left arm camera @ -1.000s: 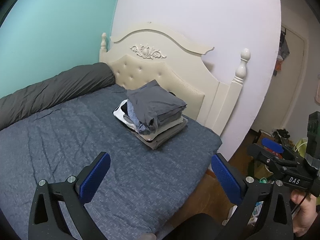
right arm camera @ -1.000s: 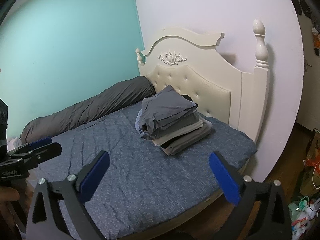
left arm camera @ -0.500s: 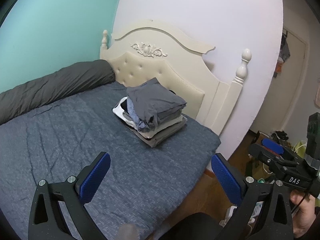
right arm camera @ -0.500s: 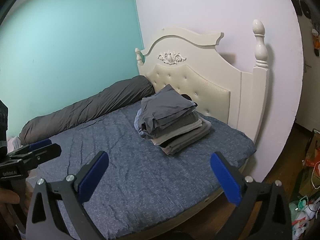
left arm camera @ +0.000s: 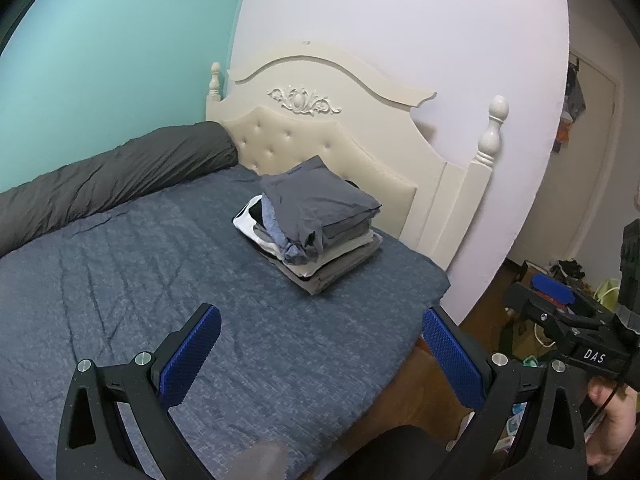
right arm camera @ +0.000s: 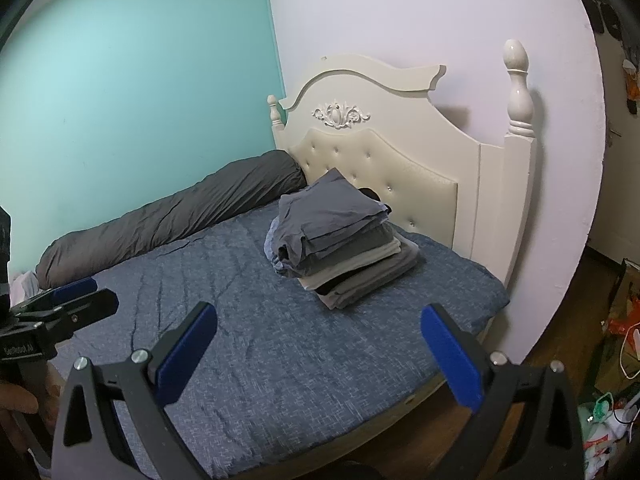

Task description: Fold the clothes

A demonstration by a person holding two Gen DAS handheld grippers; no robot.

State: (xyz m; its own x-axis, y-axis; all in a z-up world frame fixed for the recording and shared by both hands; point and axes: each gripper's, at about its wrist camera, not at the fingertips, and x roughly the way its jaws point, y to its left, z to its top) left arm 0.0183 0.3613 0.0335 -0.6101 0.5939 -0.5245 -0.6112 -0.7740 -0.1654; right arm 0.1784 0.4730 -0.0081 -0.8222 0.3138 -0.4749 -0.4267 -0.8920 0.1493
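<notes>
Both grippers hang above the bed with nothing in them: left gripper jaws wide apart, right gripper the same. The folded stack sits near the headboard, a grey piece on top; lower layers show only as edges. A dark roll lies along the teal wall. Floor clutter at right is cut off, hard to read.

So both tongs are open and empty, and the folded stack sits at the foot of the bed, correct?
Not quite. The left tongs and right tongs are open and empty, but the stack sits at the head of the bed, near the headboard, as the right wrist view shows.
</notes>
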